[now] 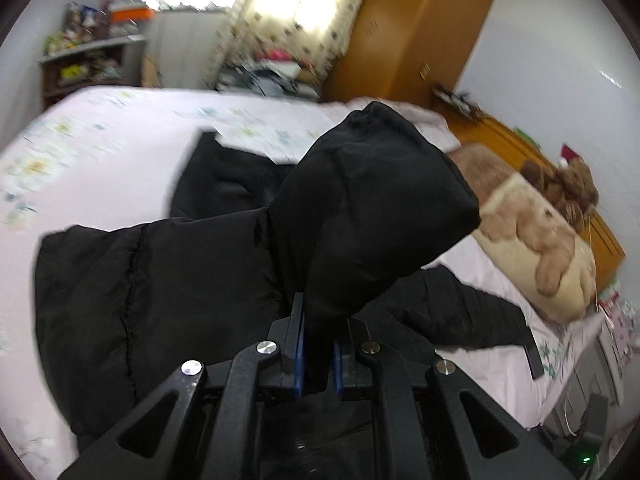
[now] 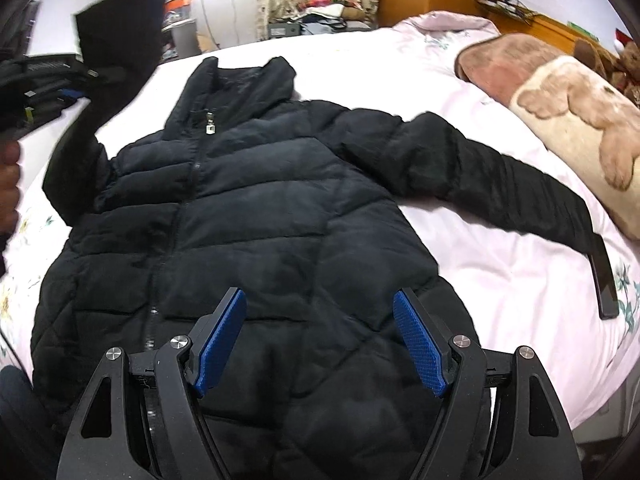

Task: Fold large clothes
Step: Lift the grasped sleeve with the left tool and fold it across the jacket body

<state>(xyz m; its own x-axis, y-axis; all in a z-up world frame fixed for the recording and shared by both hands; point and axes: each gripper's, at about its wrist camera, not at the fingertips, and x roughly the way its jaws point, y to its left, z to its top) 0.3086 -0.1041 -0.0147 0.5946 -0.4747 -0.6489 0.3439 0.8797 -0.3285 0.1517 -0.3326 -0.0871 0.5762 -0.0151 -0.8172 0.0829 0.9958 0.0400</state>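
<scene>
Right wrist view: quilted puffy black jacket (image 2: 256, 216) on smooth bedsheet (image 2: 500, 280).

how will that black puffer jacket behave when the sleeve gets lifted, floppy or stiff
Probably floppy: the sleeve pinched in the left tool bends and droops. The quilted padding on the black puffer jacket suggests it is bulky but light. Its smooth fabric may slide over the bed sheet when pulled.

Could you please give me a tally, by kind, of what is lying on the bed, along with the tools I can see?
Black puffer jacket: 1
Pillows: 2, the teddy-print pillow and the brown pillow
Dark phone-like slab: 1
Tools: 2, the left tool shut on the jacket's sleeve, the right tool open
Total: 6
</scene>
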